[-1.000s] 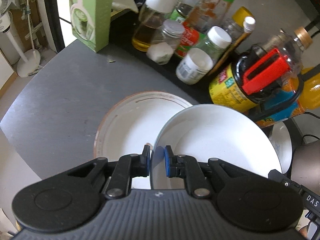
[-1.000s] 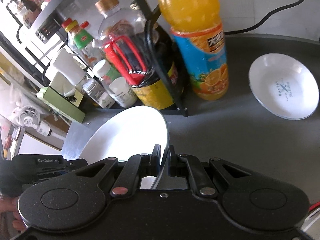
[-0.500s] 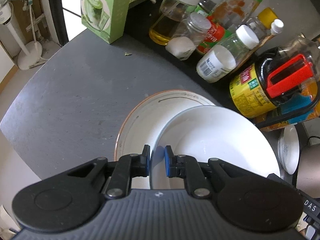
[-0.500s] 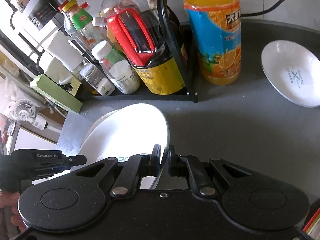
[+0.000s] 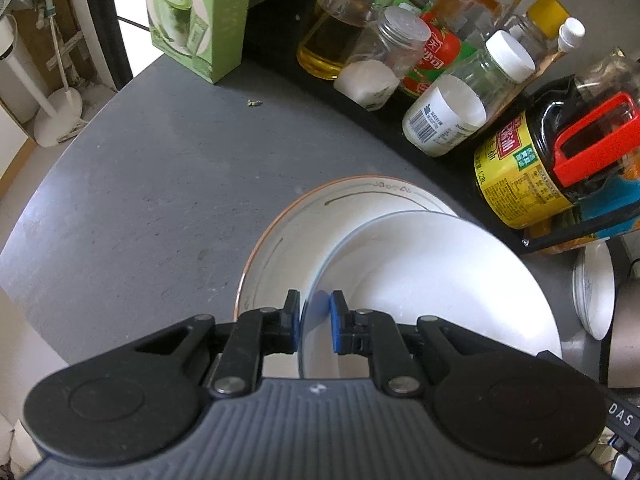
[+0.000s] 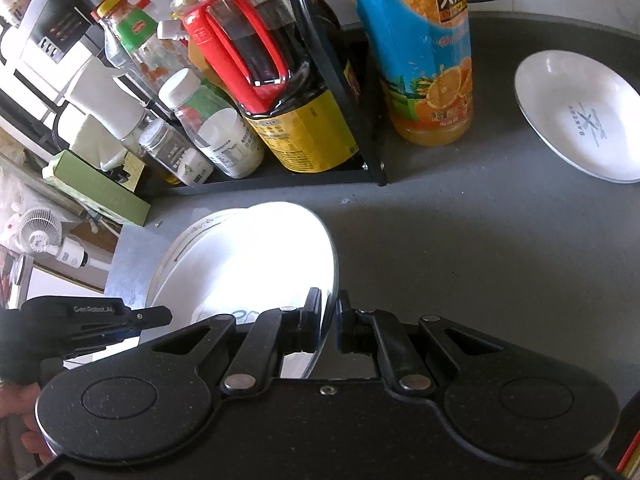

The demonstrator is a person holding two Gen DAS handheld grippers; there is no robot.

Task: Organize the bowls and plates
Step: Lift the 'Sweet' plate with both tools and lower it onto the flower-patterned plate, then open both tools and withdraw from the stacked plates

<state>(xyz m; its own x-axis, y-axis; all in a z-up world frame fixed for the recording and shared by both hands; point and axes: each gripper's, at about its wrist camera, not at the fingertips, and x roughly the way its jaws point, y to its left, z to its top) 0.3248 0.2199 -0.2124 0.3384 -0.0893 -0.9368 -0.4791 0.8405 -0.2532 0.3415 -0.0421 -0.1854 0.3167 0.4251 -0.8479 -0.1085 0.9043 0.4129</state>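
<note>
Both grippers have come lower: white plate now hangs just over the orange-rimmed plate, nearly stacked. Left gripper fingers clamp its rim at 6 o'clock; right gripper fingers clamp the opposite edge. Grey desk; condiment rack at 12, small dish at 2.

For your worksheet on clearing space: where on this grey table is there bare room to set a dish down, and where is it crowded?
Bare grey table lies left of the brown-rimmed plate, below the green box. Another free patch lies between the held white plate and the printed white dish. The bottle rack is crowded.
</note>
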